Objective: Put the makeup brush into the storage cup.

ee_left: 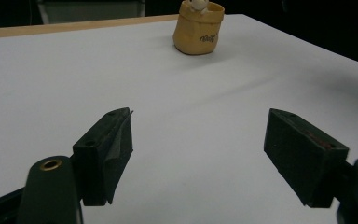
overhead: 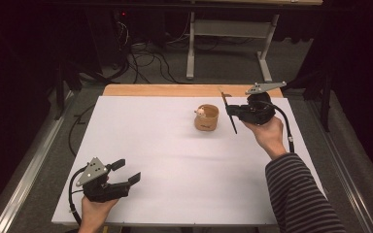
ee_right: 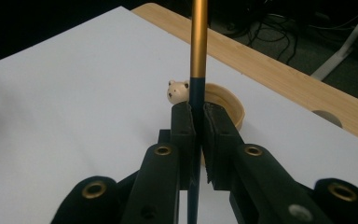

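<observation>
Right gripper (overhead: 234, 112), raised near the table's far right corner, has its jaws clamped on a slender dark stick with a gold upper section (ee_right: 198, 42), just beside the small tan ceramic cup (overhead: 207, 118). The right gripper view reveals a white bear figure (ee_right: 177, 90) at the cup's rim. Left gripper (overhead: 126, 171), jaws spread and holding nothing, rests near the white table sheet (overhead: 165, 160)'s near left corner.
</observation>
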A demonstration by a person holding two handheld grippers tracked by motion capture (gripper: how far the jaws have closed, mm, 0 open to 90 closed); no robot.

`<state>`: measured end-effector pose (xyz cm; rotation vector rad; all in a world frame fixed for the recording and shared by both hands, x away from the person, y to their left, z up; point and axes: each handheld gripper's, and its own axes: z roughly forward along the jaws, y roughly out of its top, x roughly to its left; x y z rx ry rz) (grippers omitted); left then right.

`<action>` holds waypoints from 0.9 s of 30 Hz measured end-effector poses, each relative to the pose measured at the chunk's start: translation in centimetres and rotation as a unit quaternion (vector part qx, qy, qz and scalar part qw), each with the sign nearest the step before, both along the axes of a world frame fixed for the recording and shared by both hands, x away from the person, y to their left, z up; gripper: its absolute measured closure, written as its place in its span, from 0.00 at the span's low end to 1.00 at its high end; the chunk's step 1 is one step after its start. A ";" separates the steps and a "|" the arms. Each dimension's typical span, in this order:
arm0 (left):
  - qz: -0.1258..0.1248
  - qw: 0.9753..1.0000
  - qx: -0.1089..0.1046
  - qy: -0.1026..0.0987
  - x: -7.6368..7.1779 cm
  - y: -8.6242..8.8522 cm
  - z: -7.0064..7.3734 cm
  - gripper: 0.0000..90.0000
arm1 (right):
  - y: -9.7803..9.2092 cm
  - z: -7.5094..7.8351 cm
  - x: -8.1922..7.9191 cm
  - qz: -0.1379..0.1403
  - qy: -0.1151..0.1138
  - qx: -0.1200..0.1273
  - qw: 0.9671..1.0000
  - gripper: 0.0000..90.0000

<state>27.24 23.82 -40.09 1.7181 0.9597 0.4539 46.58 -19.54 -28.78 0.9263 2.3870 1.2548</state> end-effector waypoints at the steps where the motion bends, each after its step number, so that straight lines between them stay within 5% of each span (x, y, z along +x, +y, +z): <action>1: 0.000 1.000 0.000 0.000 0.0 0.0 0.0 0.27 | 0.1 0.0 0.1 -0.002 0.000 0.004 1.000 0.95; 27: -0.011 1.000 0.004 0.000 -0.1 -0.2 0.0 0.27 | 2.9 -0.4 3.6 -0.020 -0.013 0.044 0.999 0.95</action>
